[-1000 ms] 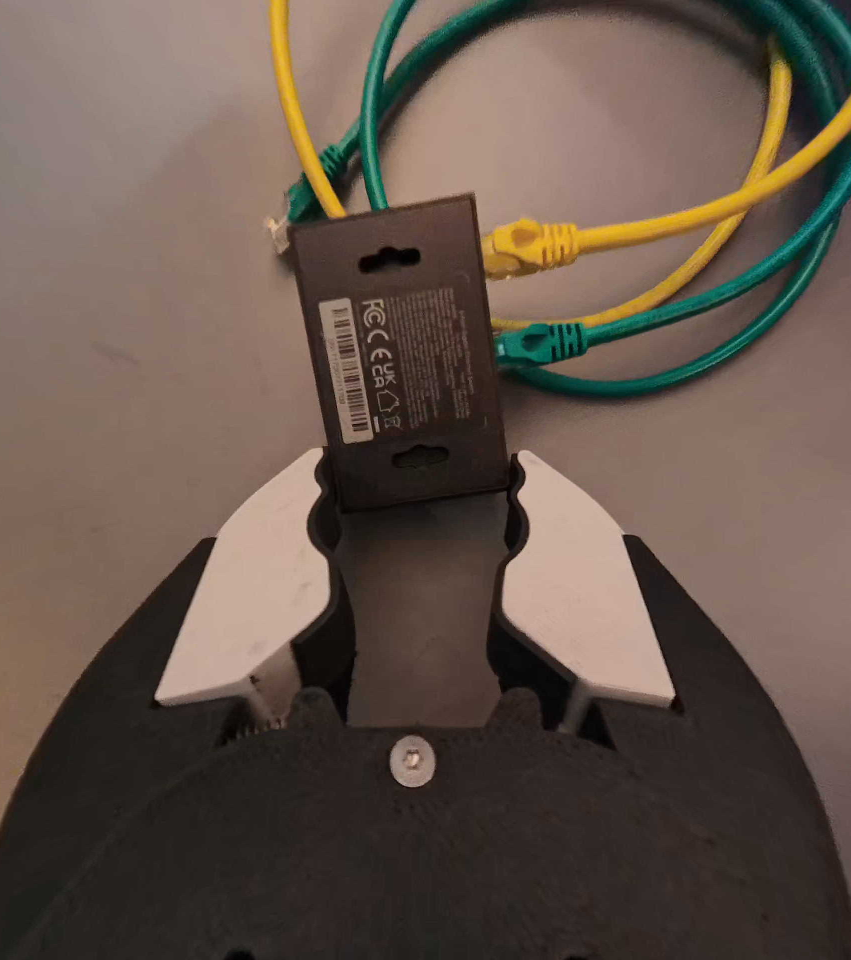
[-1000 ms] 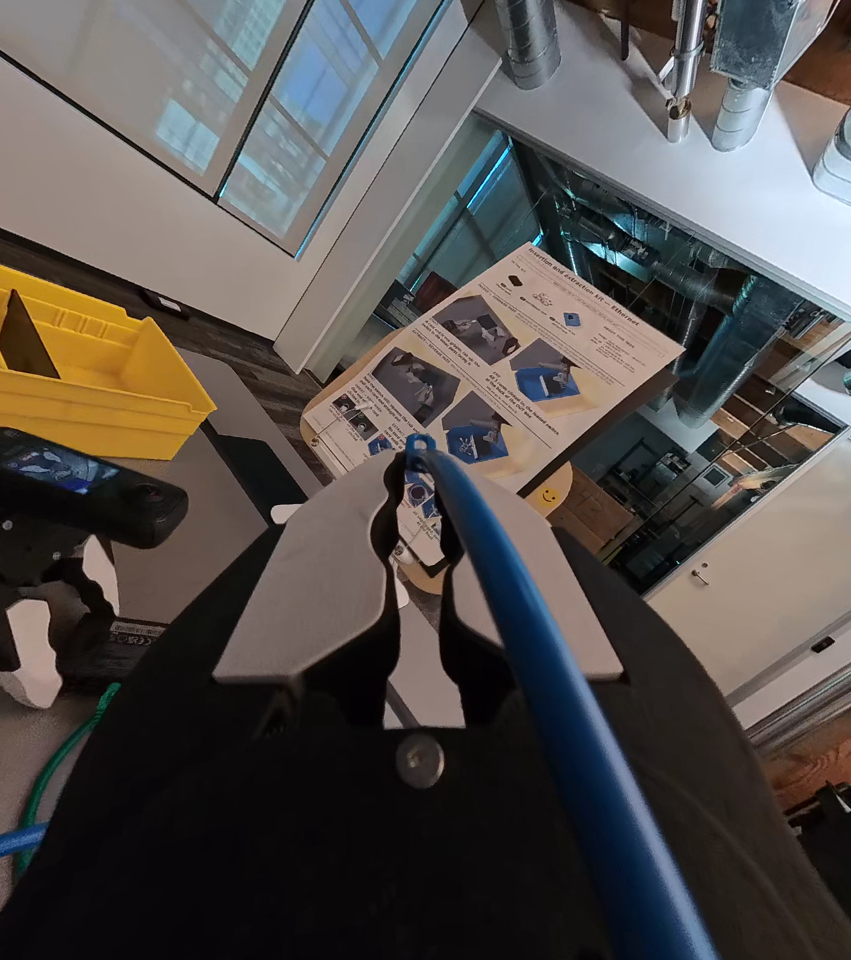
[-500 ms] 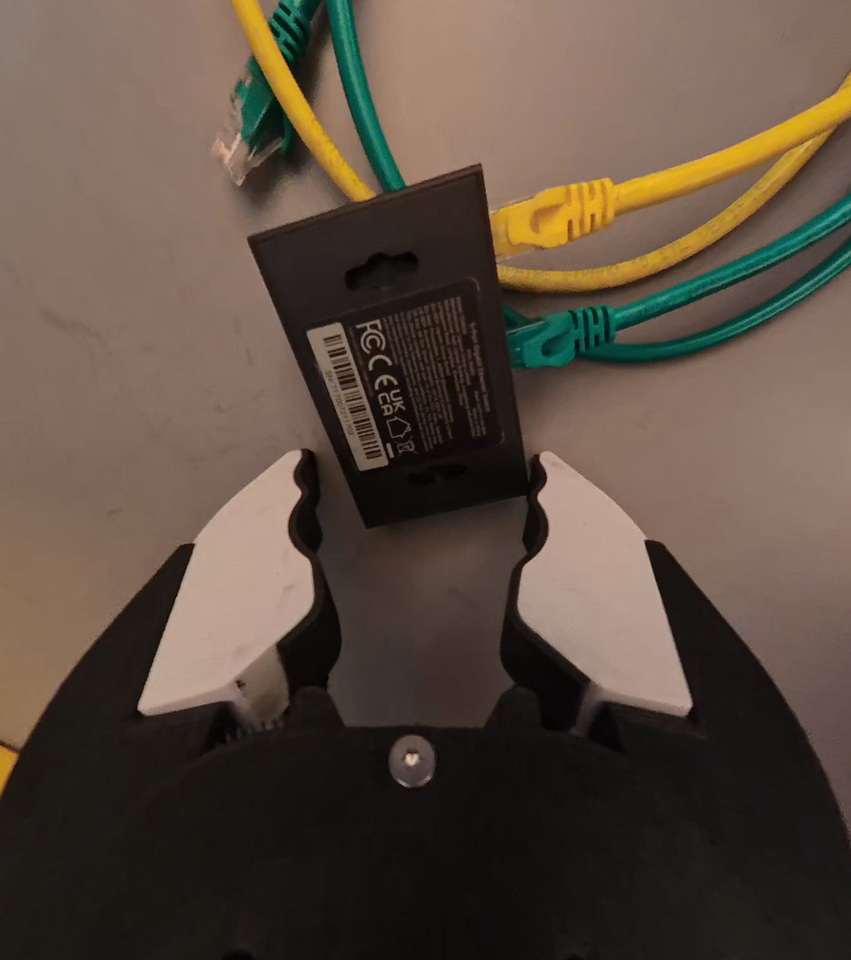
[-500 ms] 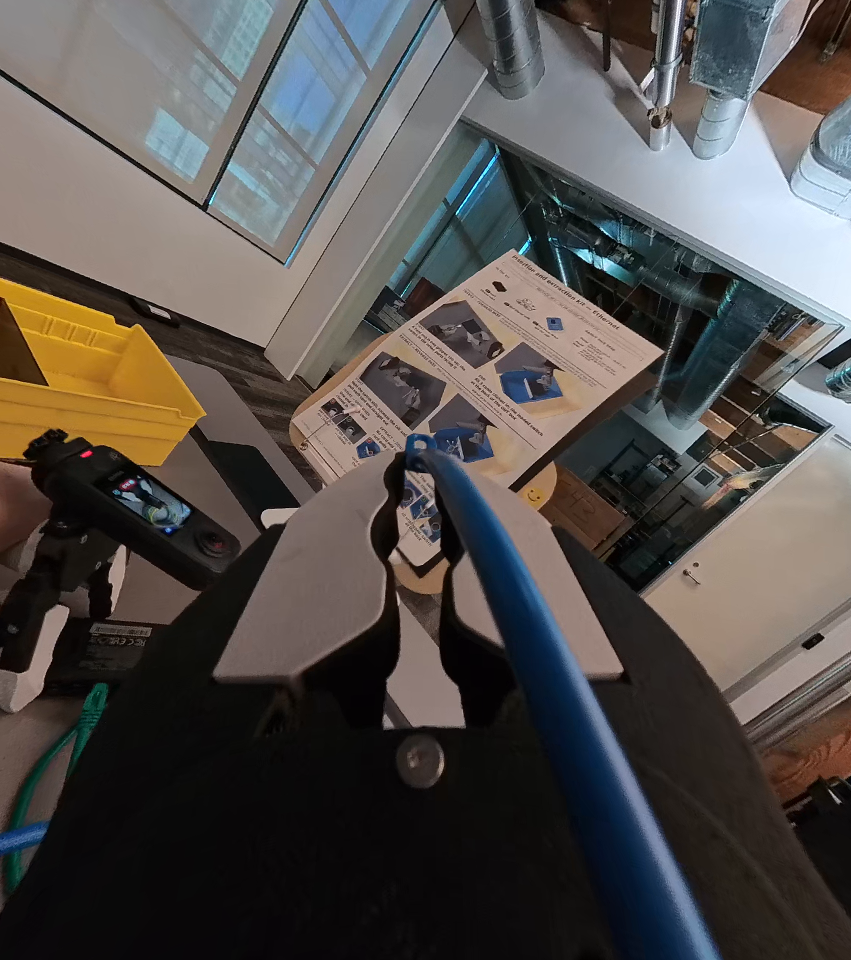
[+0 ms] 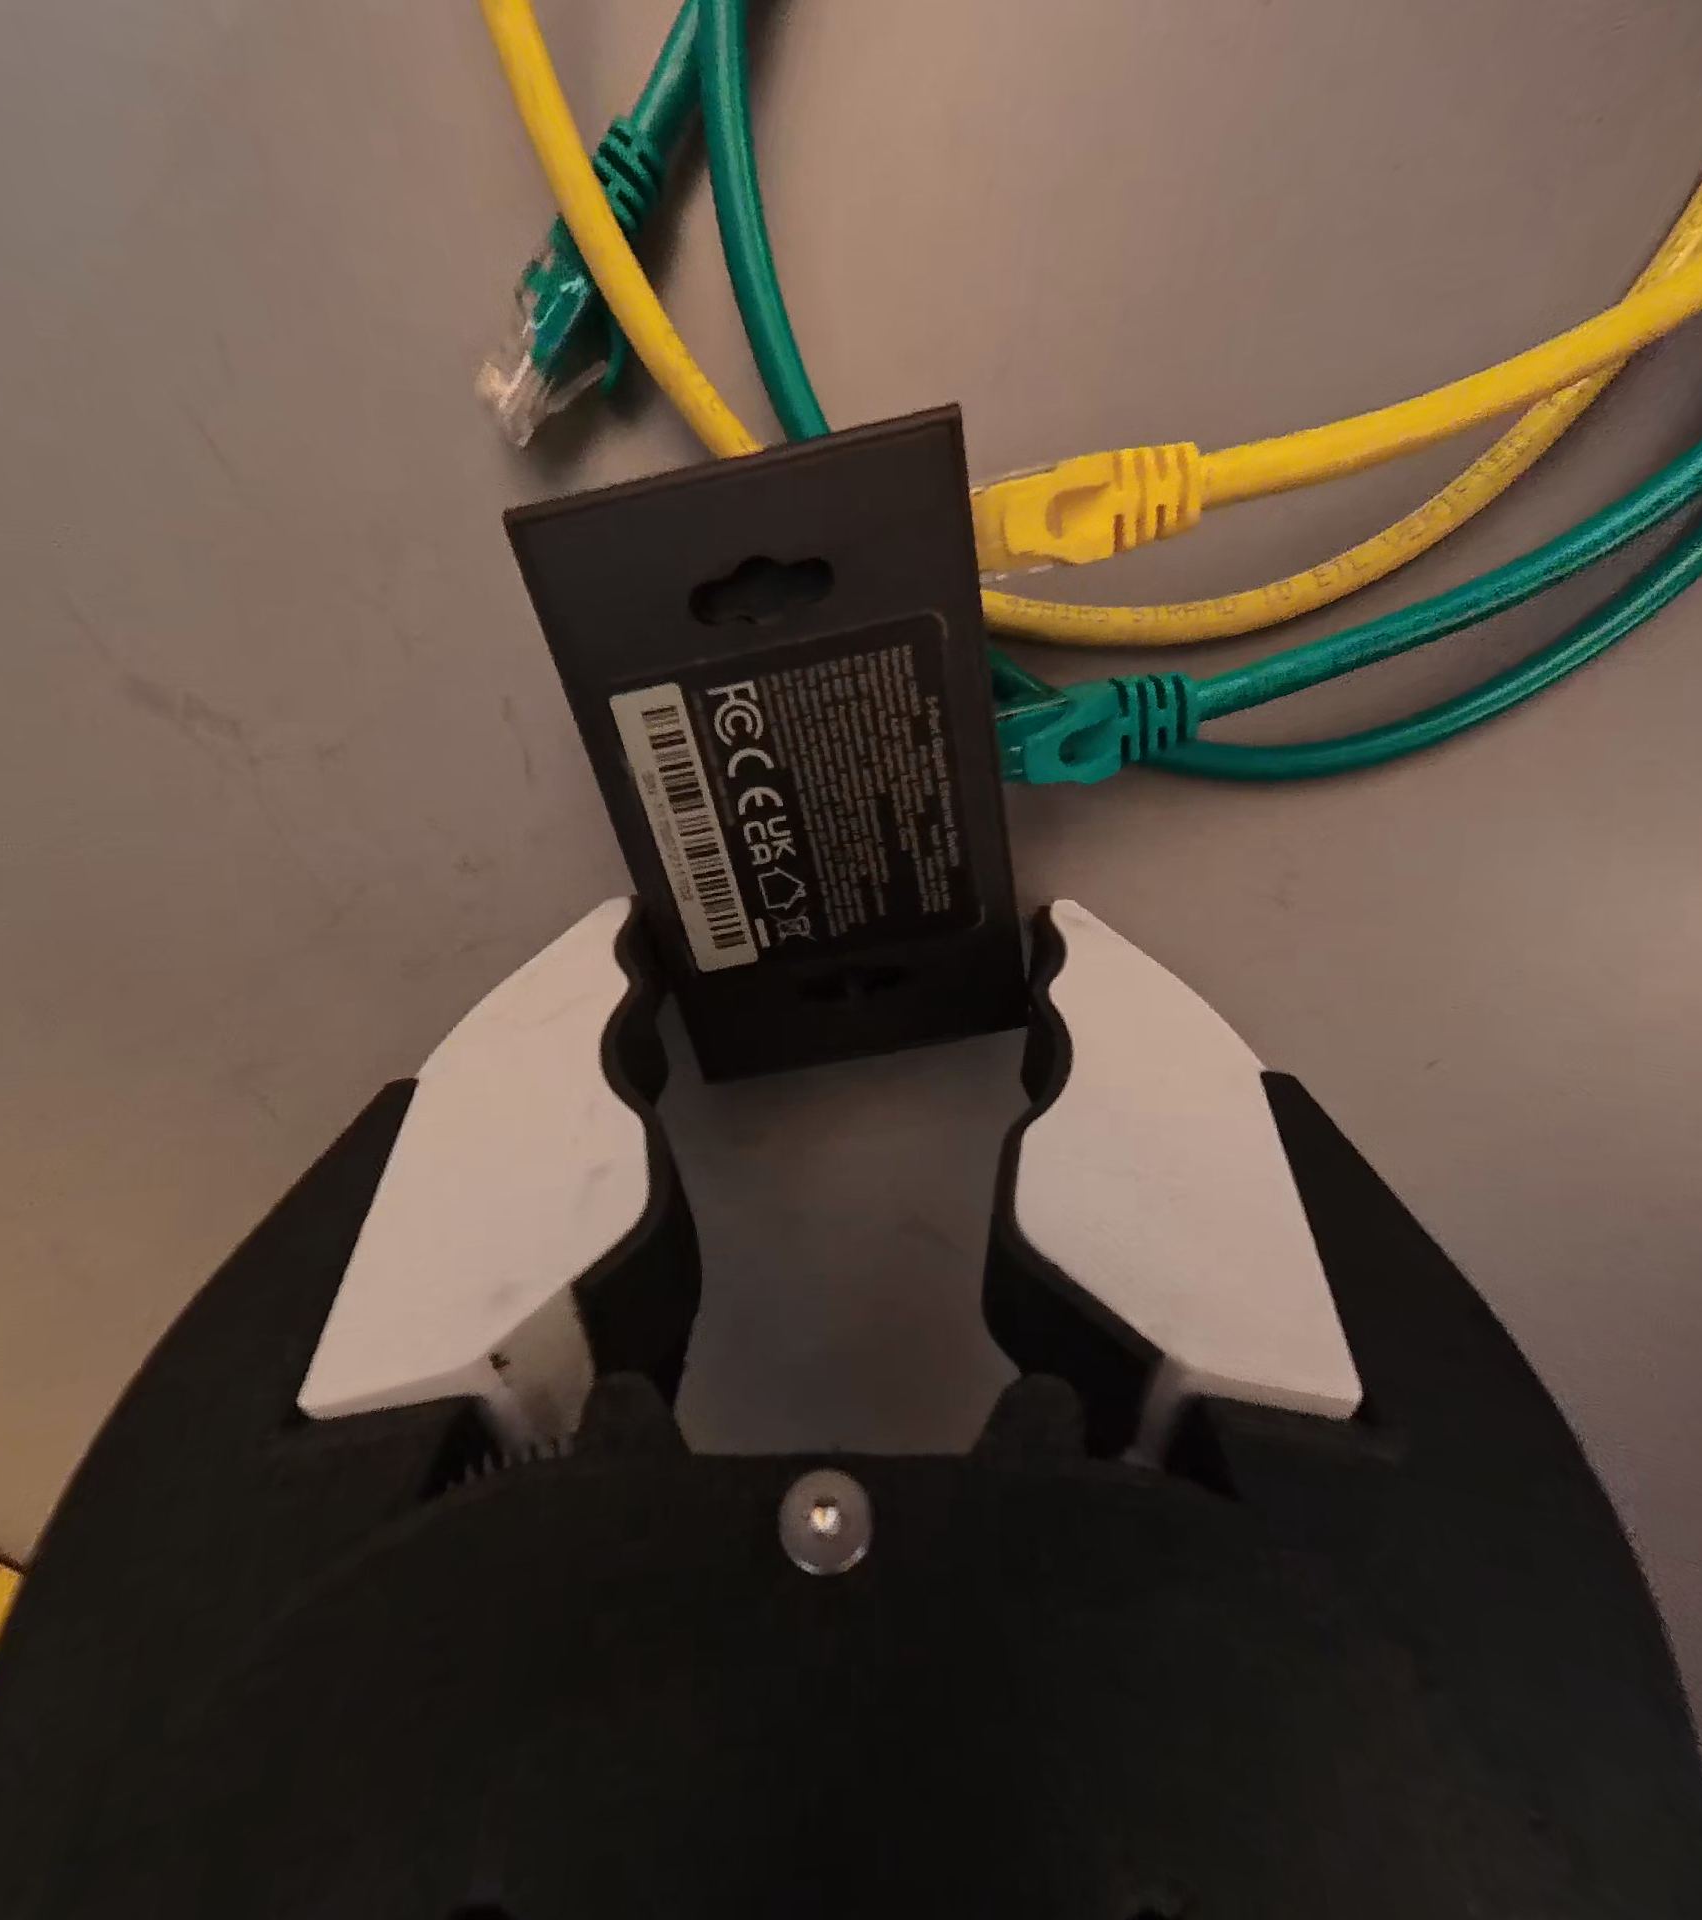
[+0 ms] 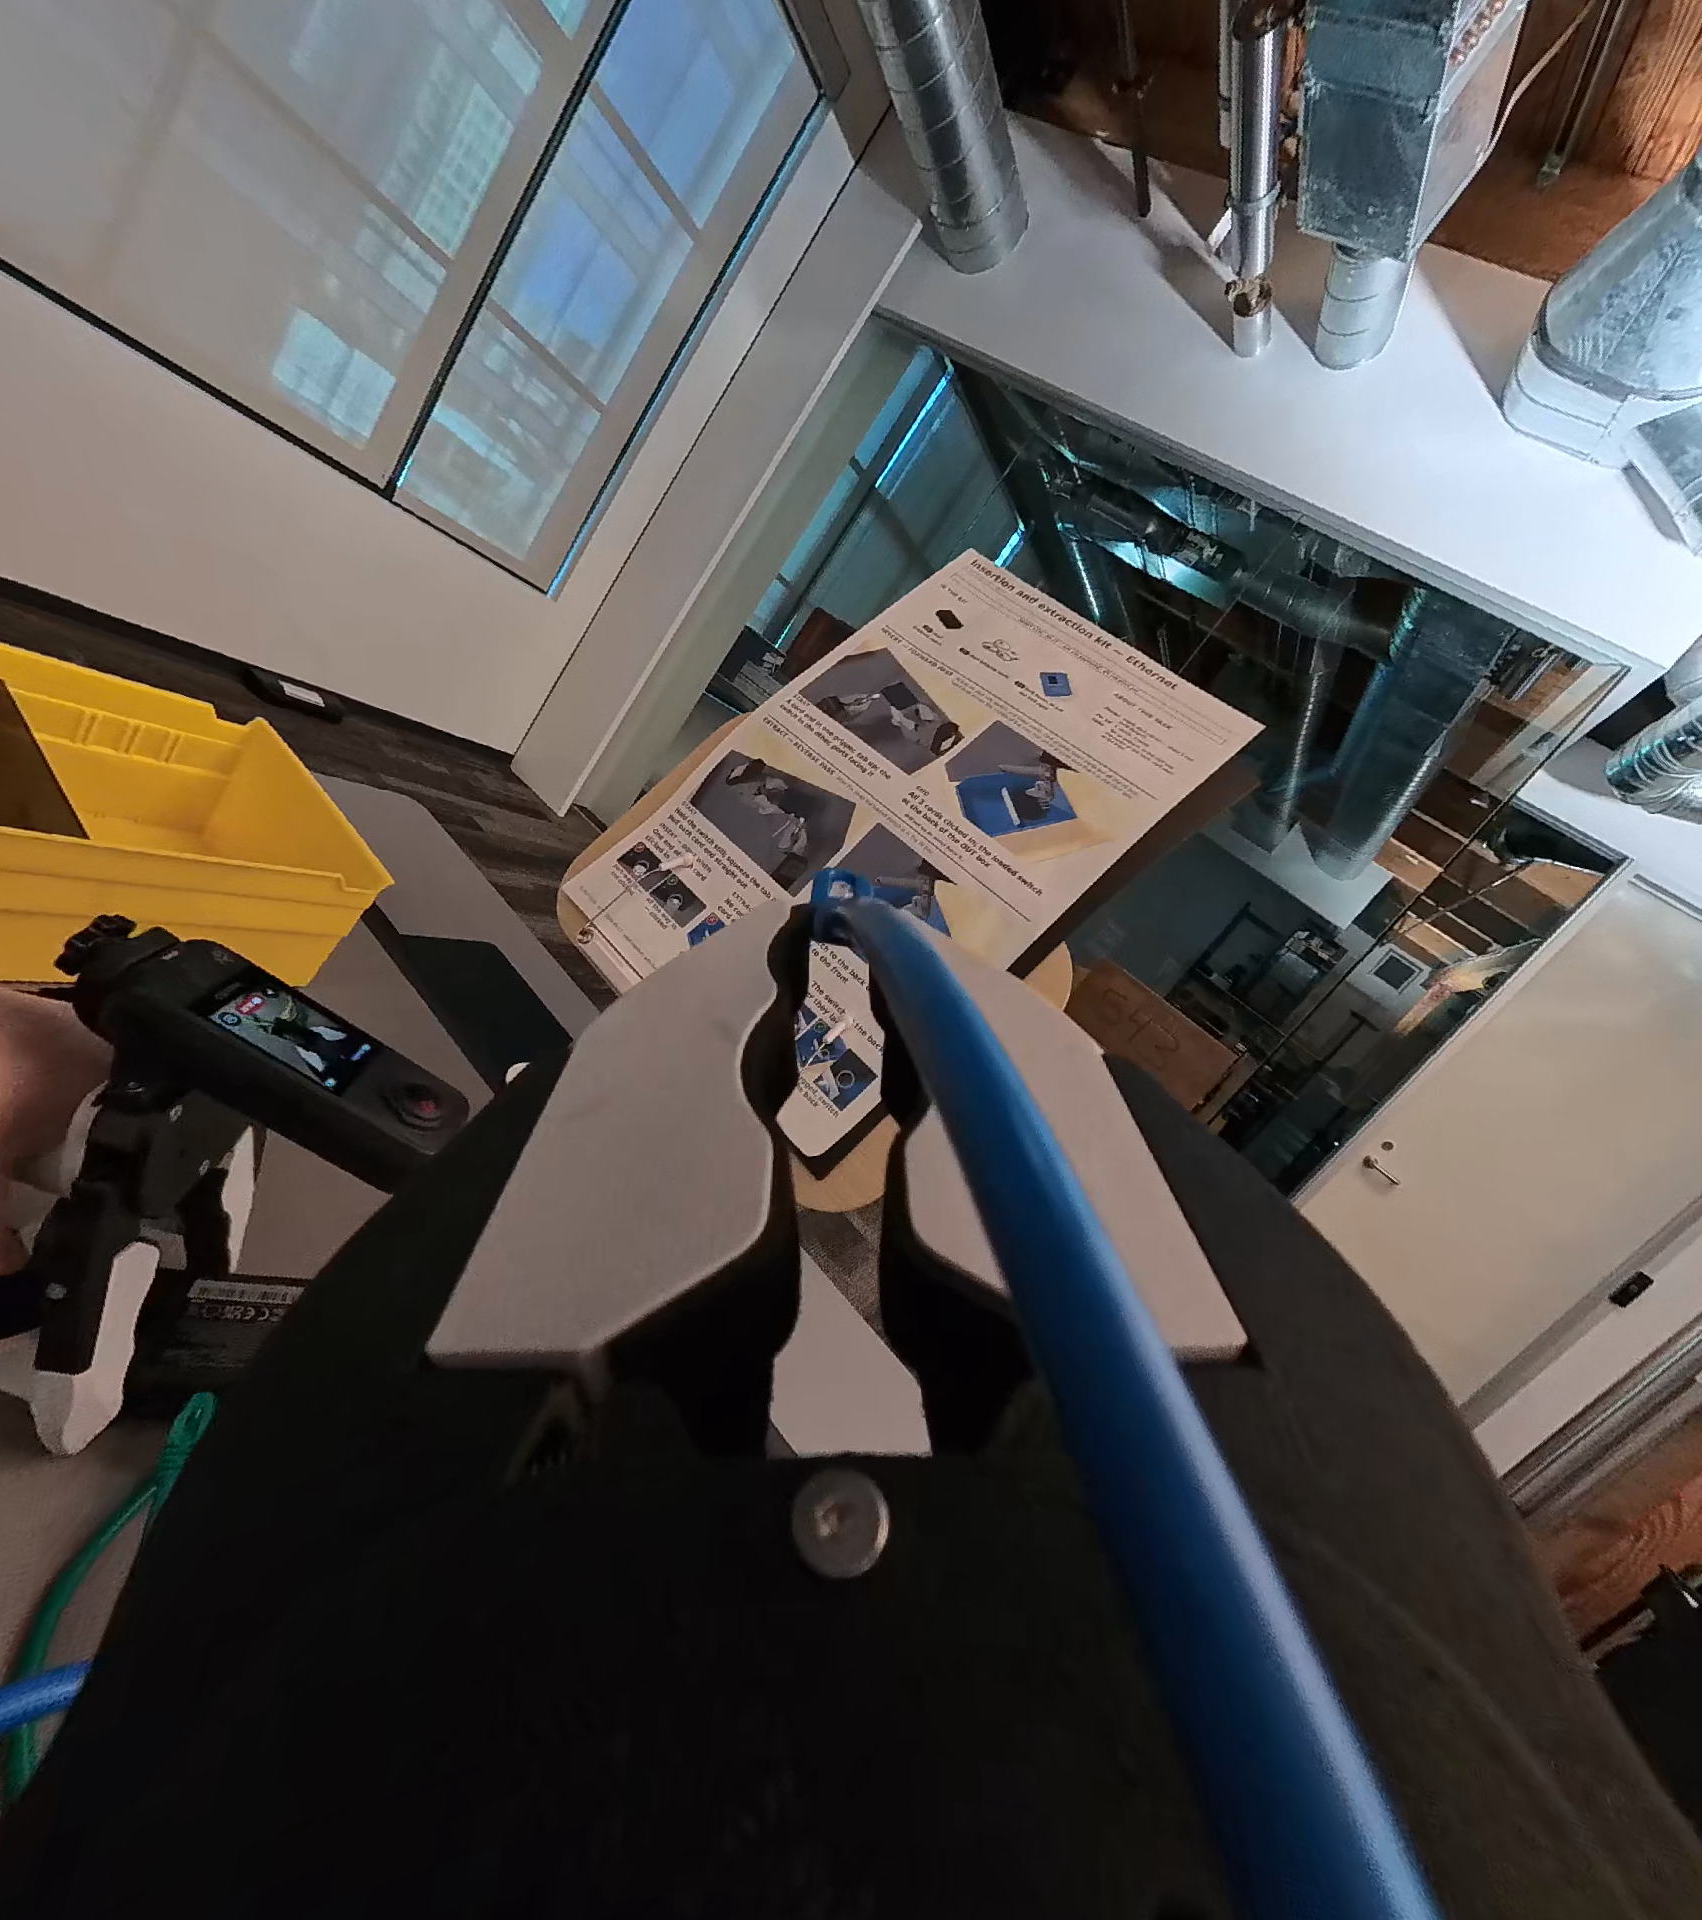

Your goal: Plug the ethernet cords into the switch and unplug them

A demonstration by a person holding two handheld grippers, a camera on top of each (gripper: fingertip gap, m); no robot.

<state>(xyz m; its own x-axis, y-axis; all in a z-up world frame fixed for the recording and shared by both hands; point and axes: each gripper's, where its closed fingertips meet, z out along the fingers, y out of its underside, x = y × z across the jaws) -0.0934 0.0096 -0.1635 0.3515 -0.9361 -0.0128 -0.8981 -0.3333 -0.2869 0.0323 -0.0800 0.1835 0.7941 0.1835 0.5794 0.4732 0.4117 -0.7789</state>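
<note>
While my left gripper (image 5: 831,930) straddles the switch's (image 5: 774,727) near end at frame centre, fingers apart beside its edges, contact's unclear. My right gripper (image 6: 831,914) is clamped on the blue cord (image 6: 1086,1299).

Switch (image 5: 774,727) ports face the tabletop (image 5: 203,623); plug seating of yellow cord (image 5: 1086,509) and green cord (image 5: 1086,727) hidden under its right edge. Both cords run off top and right. Blue cord (image 6: 1086,1299) plug mostly hidden between right tongs (image 6: 831,914). Left tongs (image 5: 831,935) contact with switch unclear.
</note>
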